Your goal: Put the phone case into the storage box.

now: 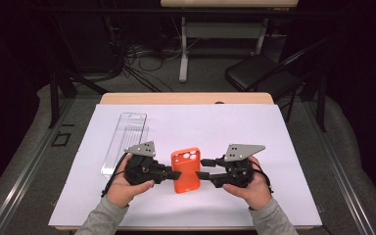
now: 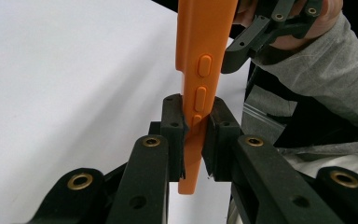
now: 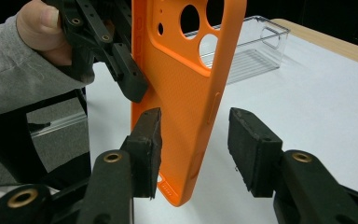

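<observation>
Holding an orange phone case (image 1: 185,170) between us, we have the left gripper (image 2: 193,135) clamped on its thin side edge, the pads pressed against both faces just below the row of side buttons. From that gripper the case stands edge-on and runs straight ahead, up and away from the jaws. Our right gripper (image 3: 193,149) faces the case from the opposite side: its jaws stand apart, with the case's lower corner between them. One pad sits just beside the textured back, and the other is well clear of the near edge. The camera cut-outs are at the far end, beyond the right jaws. Beyond the case a clear plastic tray (image 3: 256,46) lies on the white table sheet (image 1: 254,132).
</observation>
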Demonstrator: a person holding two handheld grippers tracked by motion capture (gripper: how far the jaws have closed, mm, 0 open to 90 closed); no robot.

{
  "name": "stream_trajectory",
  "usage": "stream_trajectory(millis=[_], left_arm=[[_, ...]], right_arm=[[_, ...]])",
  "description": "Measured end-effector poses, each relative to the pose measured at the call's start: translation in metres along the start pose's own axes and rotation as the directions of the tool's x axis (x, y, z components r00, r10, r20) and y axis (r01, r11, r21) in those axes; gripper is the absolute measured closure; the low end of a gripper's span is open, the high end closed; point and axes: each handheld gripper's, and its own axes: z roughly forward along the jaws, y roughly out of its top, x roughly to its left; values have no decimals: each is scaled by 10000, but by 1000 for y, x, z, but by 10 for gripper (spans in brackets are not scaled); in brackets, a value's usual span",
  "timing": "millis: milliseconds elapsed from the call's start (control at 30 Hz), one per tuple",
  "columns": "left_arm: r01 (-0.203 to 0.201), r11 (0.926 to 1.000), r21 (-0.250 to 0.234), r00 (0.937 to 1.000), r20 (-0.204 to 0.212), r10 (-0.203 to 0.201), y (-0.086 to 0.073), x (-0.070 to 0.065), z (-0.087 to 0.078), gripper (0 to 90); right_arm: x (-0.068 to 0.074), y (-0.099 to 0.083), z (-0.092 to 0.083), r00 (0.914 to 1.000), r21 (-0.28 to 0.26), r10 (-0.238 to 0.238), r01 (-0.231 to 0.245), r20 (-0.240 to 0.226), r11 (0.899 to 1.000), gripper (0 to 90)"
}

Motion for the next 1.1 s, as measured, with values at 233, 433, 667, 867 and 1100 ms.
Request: stream_trajectory(millis=[233,433,667,867,1100], left_arm=[[-40,10000,76,9999,107,39,0,0,2,802],[-82,9999,95,9998,188,81,0,-1,2,802],[-122,9999,84,9994,320,119,0,-2,3,802],[-201,9997,106,9991,386,197,0,-2,3,802],[-179,9998,101,9987,482,174,0,-3,3,802]], right_arm=[[2,0,2,9997,114,44,-42,-250,9999,592],[2,-1,3,9997,241,81,-75,-246,9997,617],[1,-2,5,9993,363,180,-168,-326,9992,640],[0,-2,4,9991,367,218,-205,-355,9991,671],[-1,-4,5,9989,378,285,-271,-367,9989,710]])
